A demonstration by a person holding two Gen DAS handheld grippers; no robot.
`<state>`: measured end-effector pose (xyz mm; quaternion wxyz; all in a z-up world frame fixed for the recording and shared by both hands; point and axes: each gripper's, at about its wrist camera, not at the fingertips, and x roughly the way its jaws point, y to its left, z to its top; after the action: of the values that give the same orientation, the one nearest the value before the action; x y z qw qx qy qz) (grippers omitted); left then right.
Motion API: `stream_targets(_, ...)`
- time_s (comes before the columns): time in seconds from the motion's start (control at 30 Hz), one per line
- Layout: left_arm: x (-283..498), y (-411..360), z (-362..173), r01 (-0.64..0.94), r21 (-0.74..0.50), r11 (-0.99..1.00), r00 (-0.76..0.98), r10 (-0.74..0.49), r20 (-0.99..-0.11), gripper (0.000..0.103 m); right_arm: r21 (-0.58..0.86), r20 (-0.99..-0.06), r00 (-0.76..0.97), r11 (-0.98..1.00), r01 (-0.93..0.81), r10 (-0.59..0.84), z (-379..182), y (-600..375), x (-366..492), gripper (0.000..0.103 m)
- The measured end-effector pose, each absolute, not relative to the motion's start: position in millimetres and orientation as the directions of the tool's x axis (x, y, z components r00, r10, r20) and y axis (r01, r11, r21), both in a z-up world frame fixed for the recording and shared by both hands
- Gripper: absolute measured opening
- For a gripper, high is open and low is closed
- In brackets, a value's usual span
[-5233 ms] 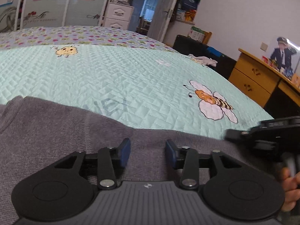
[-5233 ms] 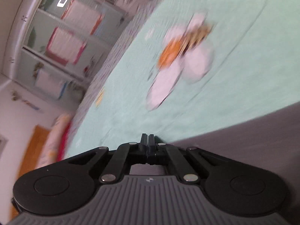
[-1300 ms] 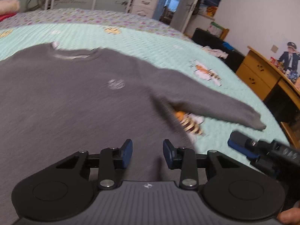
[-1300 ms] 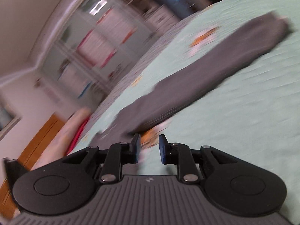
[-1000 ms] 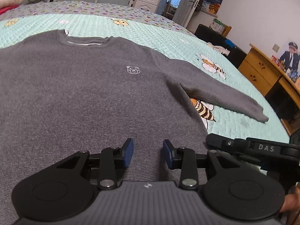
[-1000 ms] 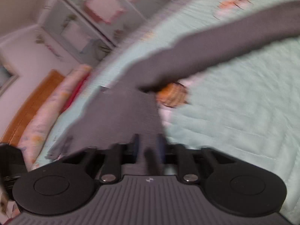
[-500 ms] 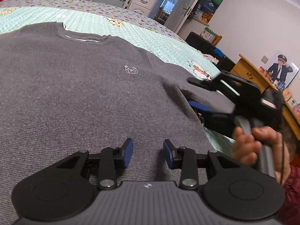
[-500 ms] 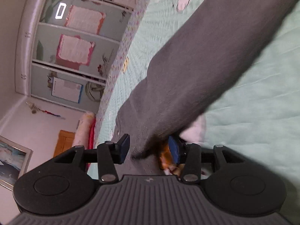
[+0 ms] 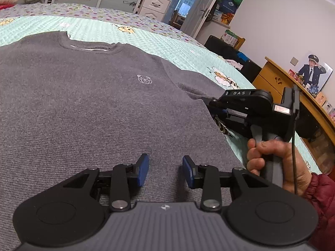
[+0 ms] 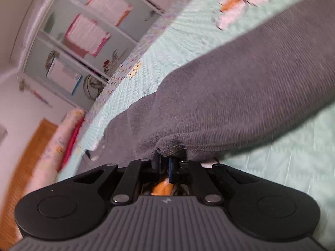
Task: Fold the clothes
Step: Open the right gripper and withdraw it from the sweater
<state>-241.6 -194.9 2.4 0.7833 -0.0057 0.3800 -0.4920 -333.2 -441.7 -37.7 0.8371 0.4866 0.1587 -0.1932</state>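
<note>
Hiding its jaws, the sweater [image 10: 240,96] fold sits clamped in the right gripper [image 10: 165,163]; left gripper [image 9: 165,172] gapes.

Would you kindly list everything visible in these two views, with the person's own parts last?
sweater: one, grey, spread flat on the bedspread, small bear logo on the chest
bedspread: one, mint green with bee pictures, under the sweater
wardrobe: one, white with pink panels, beyond the bed
drawers: one, white, by the open door
desk: one, yellow wood, beside the bed
photo: one, figure in dark uniform, on the desk
left claw: one, black with blue pads, open above the sweater's lower body
right claw: one, black, shut on the sweater at the armpit
hand: one, red cuff, gripping the right claw's handle
</note>
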Motion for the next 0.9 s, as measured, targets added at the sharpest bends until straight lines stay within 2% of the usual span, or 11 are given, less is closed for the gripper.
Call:
stream_targets(0.17,-239.5,-188.0,6.2,0.742,-0.413,0.527,0.228,-0.779,-0.585,0.039,0.763,-0.439,0.888,0.465,0.449,-0.138,-36.1,-439.6,-343.1,0.007)
stream_targets(0.23,-238.8,-179.6,10.6,0.725,-0.433,0.536,0.229,-0.780,-0.582,0.039,0.759,-0.450,0.884,0.467,0.454,-0.127,-30.4,-433.7,-355.4,0.014)
stream_targets(0.33,-243.2,-155.1,24.6,0.719,-0.409,0.562,0.279,-0.772,-0.571,0.039,0.716,-0.495,0.848,0.464,0.522,-0.191,-13.3,-409.6,-382.0,0.020)
stream_targets(0.4,-242.6,-130.5,35.5,0.710,-0.393,0.584,0.330,-0.769,-0.548,0.043,0.681,-0.506,0.827,0.475,0.558,-0.246,-1.9,-386.6,-405.1,0.027)
stream_targets(0.47,-236.8,-102.5,43.1,0.673,-0.385,0.631,0.394,-0.747,-0.536,0.050,0.634,-0.519,0.807,0.505,0.585,-0.283,10.4,-359.8,-425.0,0.028)
stream_targets(0.6,-216.3,-39.4,49.7,0.533,-0.407,0.741,0.529,-0.668,-0.523,0.055,0.590,-0.531,0.801,0.558,0.583,-0.275,28.5,-308.0,-442.3,0.032)
stream_targets(0.7,-203.5,4.2,48.3,0.452,-0.433,0.780,0.593,-0.625,-0.508,0.062,0.470,-0.563,0.791,0.695,0.543,-0.237,56.3,-263.1,-414.6,0.032)
stream_targets(0.77,-194.6,26.8,46.3,0.425,-0.456,0.782,0.604,-0.620,-0.501,0.063,0.375,-0.559,0.801,0.797,0.474,-0.214,85.5,-228.2,-380.2,0.034)
stream_targets(0.83,-185.7,48.7,43.8,0.408,-0.508,0.759,0.602,-0.641,-0.476,0.063,0.303,-0.538,0.825,0.873,0.381,-0.173,115.0,-194.0,-344.6,0.046)
stream_targets(0.9,-174.2,69.8,40.8,0.398,-0.588,0.705,0.586,-0.688,-0.428,0.063,0.263,-0.524,0.846,0.926,0.272,-0.100,141.5,-161.7,-305.5,0.048)
